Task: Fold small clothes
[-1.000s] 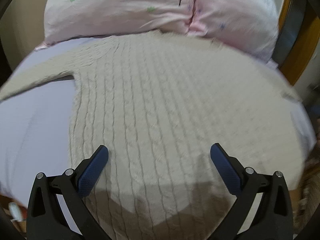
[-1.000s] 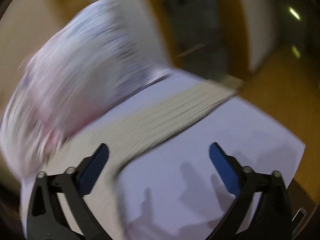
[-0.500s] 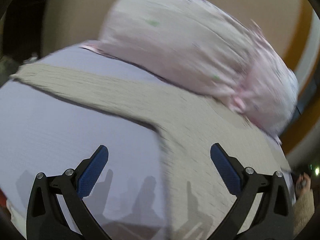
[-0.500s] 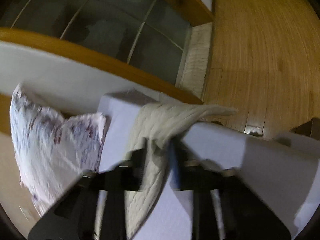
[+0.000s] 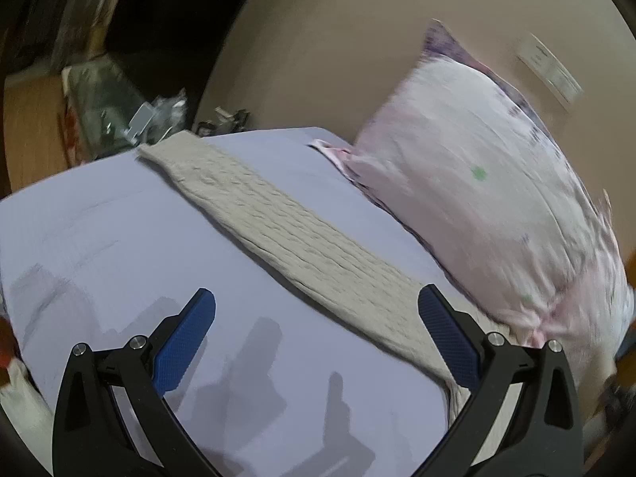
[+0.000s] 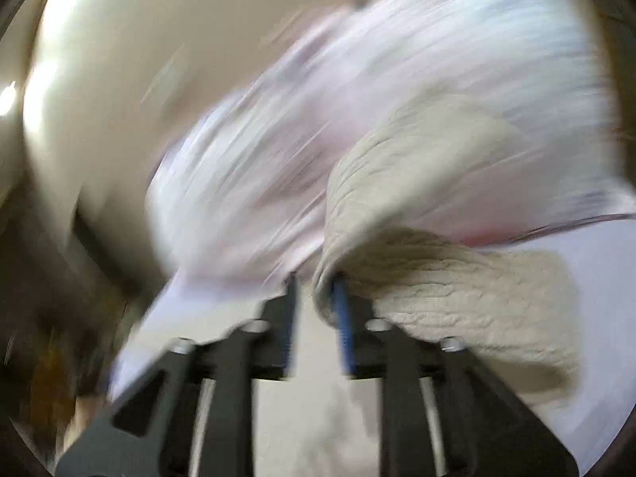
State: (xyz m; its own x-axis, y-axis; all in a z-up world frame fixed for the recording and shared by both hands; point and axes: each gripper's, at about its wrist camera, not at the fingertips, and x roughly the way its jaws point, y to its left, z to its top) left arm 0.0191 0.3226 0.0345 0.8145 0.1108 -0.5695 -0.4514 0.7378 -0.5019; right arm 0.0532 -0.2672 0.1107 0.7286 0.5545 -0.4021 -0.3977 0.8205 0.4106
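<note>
- While its body lies spread on the pale lilac sheet (image 5: 119, 246), the beige cable-knit sweater (image 5: 286, 238) has one sleeve stretched flat in the left wrist view, running from about ten o'clock down to four o'clock, with its cuff near the far bed edge.
- At the other side, the right gripper (image 6: 316, 318) is clenched on a fold of the sweater (image 6: 457, 298), the knit rising in a hump from the narrow gap between its pads; heavy blur hides finer detail.
- Over the bare sheet, the left gripper (image 5: 318, 338) is released and carries nothing; its right pad sits close to the sleeve's near edge.
- Beyond the sleeve at two o'clock, a pink floral pillow (image 5: 497, 183) leans on the beige wall (image 5: 338, 47), its lower edge next to the knit.
- Judged from this, the sleeve-fold step is in hand: the right side looks lifted for carrying inward across the body.
- Next, the left gripper likely needs to pinch the flat sleeve near its cuff at ten o'clock and bring it across without dragging the body.
</note>
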